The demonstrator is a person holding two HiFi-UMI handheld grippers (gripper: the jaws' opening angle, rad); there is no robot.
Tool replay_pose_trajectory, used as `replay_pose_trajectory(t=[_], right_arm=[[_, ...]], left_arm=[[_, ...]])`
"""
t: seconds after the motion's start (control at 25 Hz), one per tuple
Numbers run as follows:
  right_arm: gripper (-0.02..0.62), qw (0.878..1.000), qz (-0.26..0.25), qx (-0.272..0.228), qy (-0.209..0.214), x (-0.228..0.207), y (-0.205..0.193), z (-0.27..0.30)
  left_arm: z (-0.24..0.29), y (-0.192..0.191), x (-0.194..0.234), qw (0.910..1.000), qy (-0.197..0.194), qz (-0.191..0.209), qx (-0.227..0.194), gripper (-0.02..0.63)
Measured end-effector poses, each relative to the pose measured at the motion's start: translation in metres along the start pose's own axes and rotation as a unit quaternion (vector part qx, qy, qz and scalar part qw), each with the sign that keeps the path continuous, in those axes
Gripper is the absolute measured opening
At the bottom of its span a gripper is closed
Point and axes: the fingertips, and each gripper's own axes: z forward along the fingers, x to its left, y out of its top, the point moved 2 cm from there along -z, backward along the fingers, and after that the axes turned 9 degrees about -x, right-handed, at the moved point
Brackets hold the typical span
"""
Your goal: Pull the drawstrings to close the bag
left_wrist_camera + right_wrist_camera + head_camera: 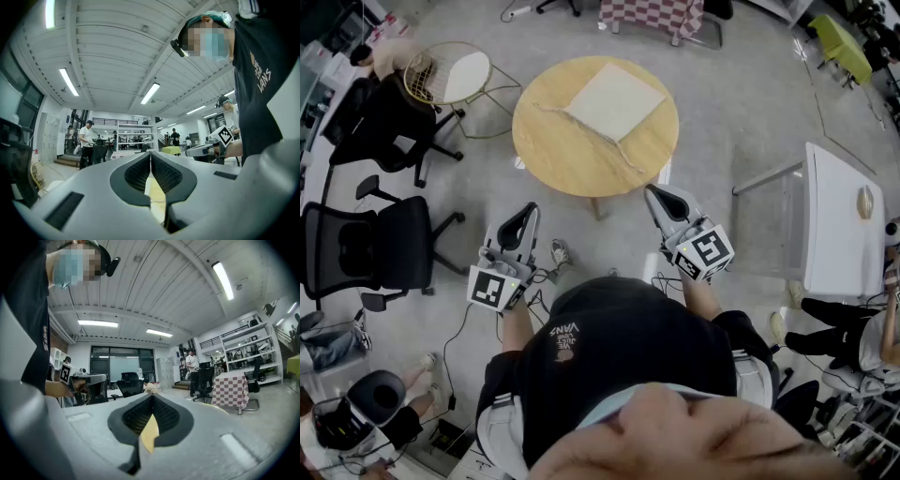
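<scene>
The cloth bag lies flat on the round table, well apart from the left gripper and right gripper, both pinched closed on nothing, probably ready to reach out.

Open floor b/f table

Left gripper and right gripper point forward, jaws together.

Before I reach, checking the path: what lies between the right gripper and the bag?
Head view: only floor, then the table edge and a loose drawstring.
</scene>
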Motion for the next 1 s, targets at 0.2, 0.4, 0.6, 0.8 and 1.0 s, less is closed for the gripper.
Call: replay_pose_trajectory(t=[0.2,0.4,0.6,0.8,1.0], right_arm=[[-0.003,1.0,-0.003,0.005,0.005,-0.003,-0.004,0.007],[-0.003,1.0,0.0,0.009,-0.003,-0.005,-0.008,0.017],[-0.003,1.0,0.02,-0.006,-0.011,-0.008,-0.005,0.03],[-0.002,0.999,0.02,-0.007,-0.048,-0.01,-0.008,0.048],[-0.002,0.997,0.02,-0.009,-0.08,-0.006,-0.009,0.078]], left_arm=[[0.005,-0.006,0.005,1.0,-0.004,-0.004,-0.001,0.011],[0.011,-0.009,0.015,0.9997,-0.01,-0.021,0.006,0.011],[0.02,-0.011,0.033,0.9989,-0.02,-0.036,0.021,0.011],[0.029,-0.014,0.064,0.9981,-0.053,-0.031,0.0,0.011],[0.033,-0.019,0.101,0.9956,-0.087,-0.034,-0.008,0.011]])
